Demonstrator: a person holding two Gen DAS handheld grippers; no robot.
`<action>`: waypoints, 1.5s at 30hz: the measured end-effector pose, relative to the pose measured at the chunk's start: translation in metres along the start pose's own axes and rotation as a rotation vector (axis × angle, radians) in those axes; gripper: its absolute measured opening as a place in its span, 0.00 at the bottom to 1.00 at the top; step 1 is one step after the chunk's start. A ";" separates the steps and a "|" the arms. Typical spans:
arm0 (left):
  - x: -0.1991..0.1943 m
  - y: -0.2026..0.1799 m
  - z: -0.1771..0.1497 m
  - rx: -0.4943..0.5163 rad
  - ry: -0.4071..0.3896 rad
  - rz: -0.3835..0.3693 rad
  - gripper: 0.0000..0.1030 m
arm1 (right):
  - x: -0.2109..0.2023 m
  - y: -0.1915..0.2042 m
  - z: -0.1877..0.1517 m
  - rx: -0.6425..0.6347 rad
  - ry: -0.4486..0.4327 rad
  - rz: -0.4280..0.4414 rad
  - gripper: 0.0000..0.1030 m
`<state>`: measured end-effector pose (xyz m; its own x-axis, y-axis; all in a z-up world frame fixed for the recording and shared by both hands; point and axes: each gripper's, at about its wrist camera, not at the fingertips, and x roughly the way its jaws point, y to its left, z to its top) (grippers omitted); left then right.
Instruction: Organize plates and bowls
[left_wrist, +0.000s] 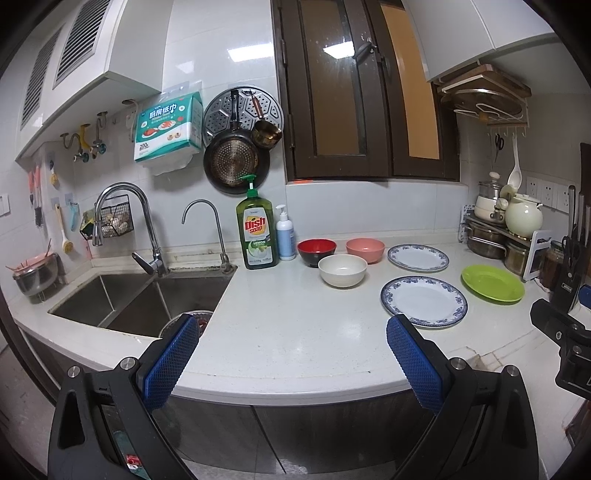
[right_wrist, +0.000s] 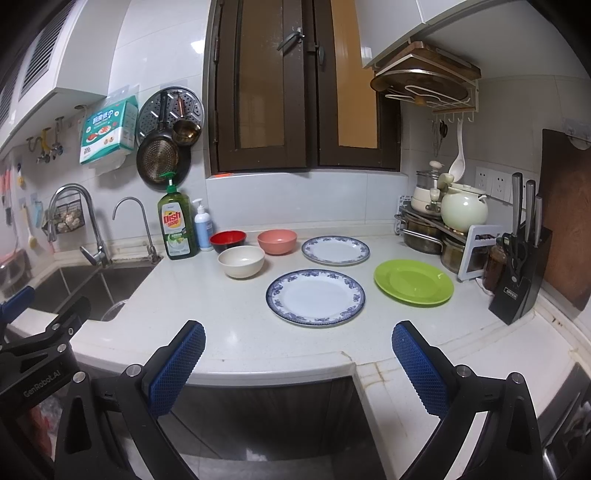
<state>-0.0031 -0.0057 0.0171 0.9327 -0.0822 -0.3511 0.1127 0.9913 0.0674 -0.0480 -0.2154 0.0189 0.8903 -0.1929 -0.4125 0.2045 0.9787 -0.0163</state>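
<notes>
From the left wrist camera, the left gripper (left_wrist: 291, 336) hangs in front of the counter (left_wrist: 295, 332) edge with its 2 blue pads spread wide and nothing between them. The task's things all sit on the counter, well ahead of it: a red bowl (left_wrist: 316, 251), a pink bowl (left_wrist: 365, 249) and a white bowl (left_wrist: 342, 270) clustered close together just right of the dish soap bottle (left_wrist: 257, 232), then 2 blue-rimmed plates, the far plate (left_wrist: 417, 257) and the near plate (left_wrist: 423, 301), and a green plate (left_wrist: 492, 283) toward the corner. The sink (left_wrist: 147, 299) lies open on the left. The likely trouble here is crowding: a pad reaching for the white bowl could nudge the red or pink one, or tip the soap bottle toward the sink.

From the right wrist camera, the right gripper (right_wrist: 298, 341) is likewise spread and empty, short of the counter edge and roughly in line with the near plate (right_wrist: 315, 297). The green plate (right_wrist: 413, 282) lies near the pot rack (right_wrist: 424, 229) and not far from the knife block (right_wrist: 519, 280). Plates lie flat, so a pad has to get under a rim; a shallow pinch on glazed ware could slip, and the plate would drop or skid. Swinging wide at the green plate risks clipping the rack or block. With both tools low and close, they could also knock each other.
</notes>
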 end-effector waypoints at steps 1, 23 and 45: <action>0.000 0.000 0.000 0.001 0.000 -0.001 1.00 | 0.000 0.000 0.000 0.000 -0.001 -0.001 0.99; 0.080 -0.030 0.012 0.048 0.118 -0.072 1.00 | 0.052 -0.013 0.010 0.058 0.068 -0.025 0.99; 0.259 -0.126 0.037 0.119 0.337 -0.119 1.00 | 0.235 -0.092 0.045 0.132 0.260 -0.088 0.99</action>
<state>0.2370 -0.1553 -0.0479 0.7478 -0.1383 -0.6493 0.2709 0.9565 0.1082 0.1609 -0.3542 -0.0360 0.7359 -0.2359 -0.6347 0.3427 0.9382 0.0486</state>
